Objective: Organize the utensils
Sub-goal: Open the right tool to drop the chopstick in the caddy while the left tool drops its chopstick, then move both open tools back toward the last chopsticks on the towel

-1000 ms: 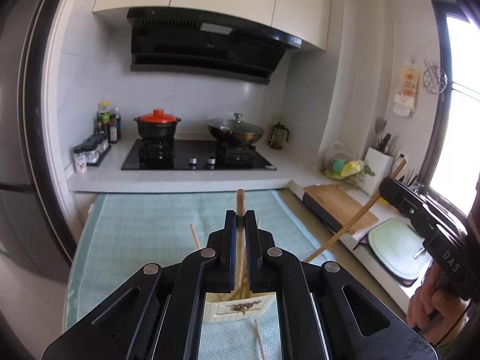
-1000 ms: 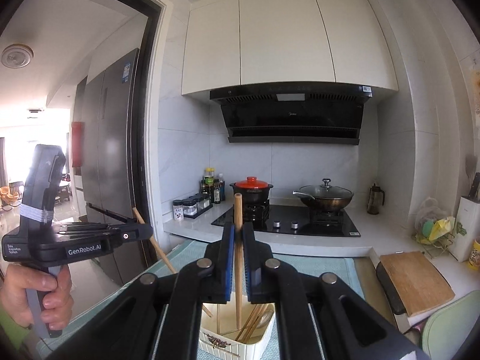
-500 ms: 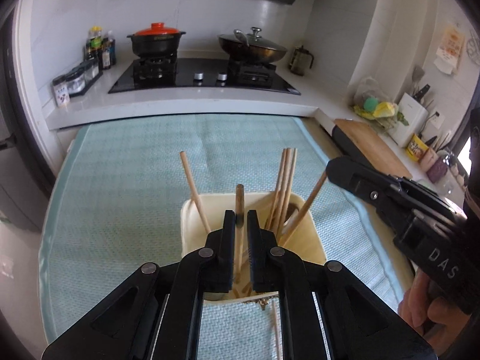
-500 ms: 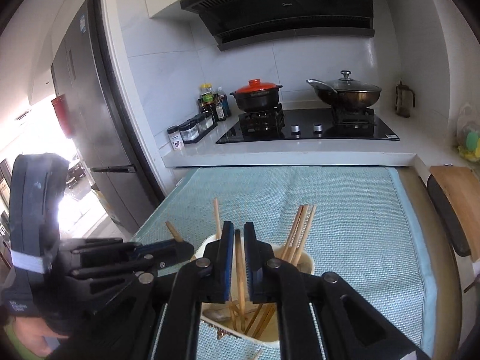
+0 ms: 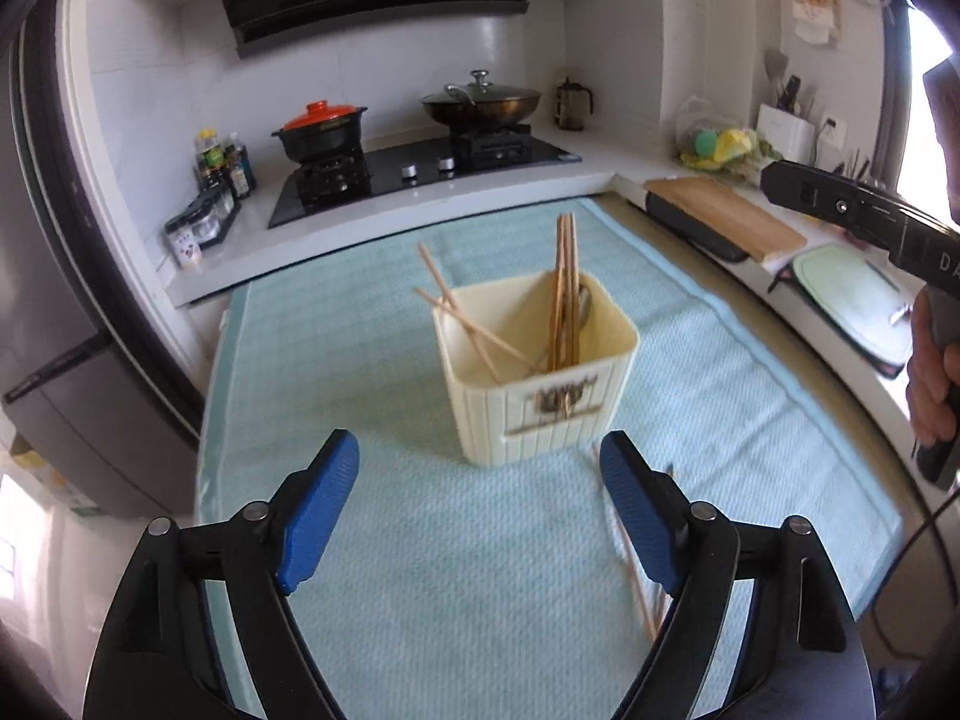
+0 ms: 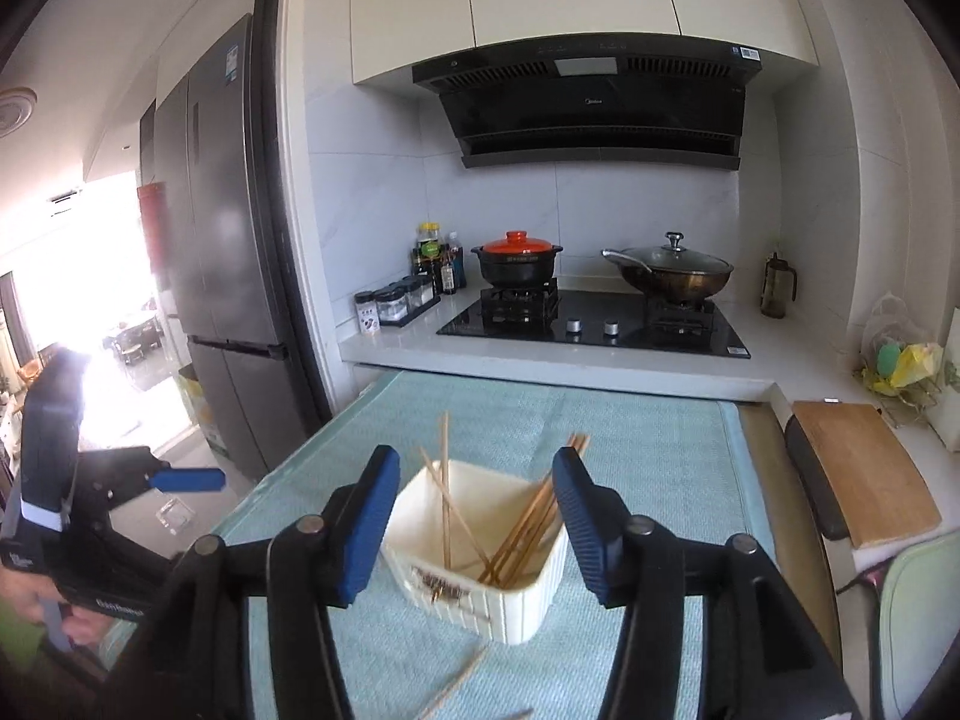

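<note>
— Both grippers have let go since a second ago: each was clamped on a chopstick held upright over the holder, and now those sticks stand inside it. What's the biggest thing in view?

— That's the pale green mat (image 5: 420, 570) covering the table, with the white counter and black stove (image 6: 594, 324) behind it. A wooden cutting board (image 6: 864, 468) lies off to the right.

— And the task's own things?

— The cream utensil holder (image 5: 558, 414) sits on the mat, roughly in the middle, directly ahead of both cameras. Chopsticks (image 5: 564, 294) lean inside it: a bunch upright against the far right corner, two more slanting toward the left rim. A spoon seems to be tucked behind the bunch, though it's hard to make out.

— Anything still outside the holder?

— Yes, loose chopsticks (image 5: 636, 582) lie flat on the mat just beside the holder, partly hidden by the left gripper's right finger.

— The grippers?

— The left gripper (image 5: 480, 510) is opening, its blue pads spread wide with nothing between them. The right gripper (image 6: 477, 522) is opening too, pads apart and empty, framing the holder from above.
</note>
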The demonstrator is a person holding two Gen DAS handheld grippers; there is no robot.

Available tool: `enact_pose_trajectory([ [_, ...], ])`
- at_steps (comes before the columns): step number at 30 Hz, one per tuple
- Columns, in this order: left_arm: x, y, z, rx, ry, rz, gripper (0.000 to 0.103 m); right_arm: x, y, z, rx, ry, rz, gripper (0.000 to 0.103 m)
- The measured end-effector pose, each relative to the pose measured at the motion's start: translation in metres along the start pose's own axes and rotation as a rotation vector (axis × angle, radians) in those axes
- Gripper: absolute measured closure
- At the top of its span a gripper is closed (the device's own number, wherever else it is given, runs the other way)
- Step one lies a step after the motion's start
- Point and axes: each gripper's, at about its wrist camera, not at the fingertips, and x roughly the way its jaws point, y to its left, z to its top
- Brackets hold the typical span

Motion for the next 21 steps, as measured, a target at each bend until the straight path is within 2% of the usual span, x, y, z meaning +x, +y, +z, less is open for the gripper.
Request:
enact_pose_trajectory([
  [3, -0.02, 0.003, -0.042, -0.037, 0.039, 0.012, 0.01, -0.024, 0.001, -0.04, 0.01, 0.055, -0.003, 0.049],
  [6, -0.027, -0.004, -0.081, -0.108, 0.061, 0.0, 0.01, -0.043, 0.005, -0.082, 0.026, 0.089, -0.035, 0.049],
  [9, -0.026, -0.023, -0.111, -0.151, 0.051, 0.03, 0.01, -0.056, 0.01, -0.128, 0.065, 0.121, -0.065, 0.049],
  [13, -0.013, -0.044, -0.132, -0.172, 0.046, 0.097, 0.01, -0.057, 0.004, -0.184, 0.169, 0.194, -0.087, 0.049],
  [16, 0.001, -0.047, -0.142, -0.19, 0.075, 0.088, 0.01, -0.051, -0.004, -0.217, 0.204, 0.273, -0.102, 0.049],
  [21, 0.014, -0.042, -0.151, -0.199, 0.097, 0.136, 0.01, -0.049, -0.01, -0.238, 0.231, 0.321, -0.125, 0.049],
])
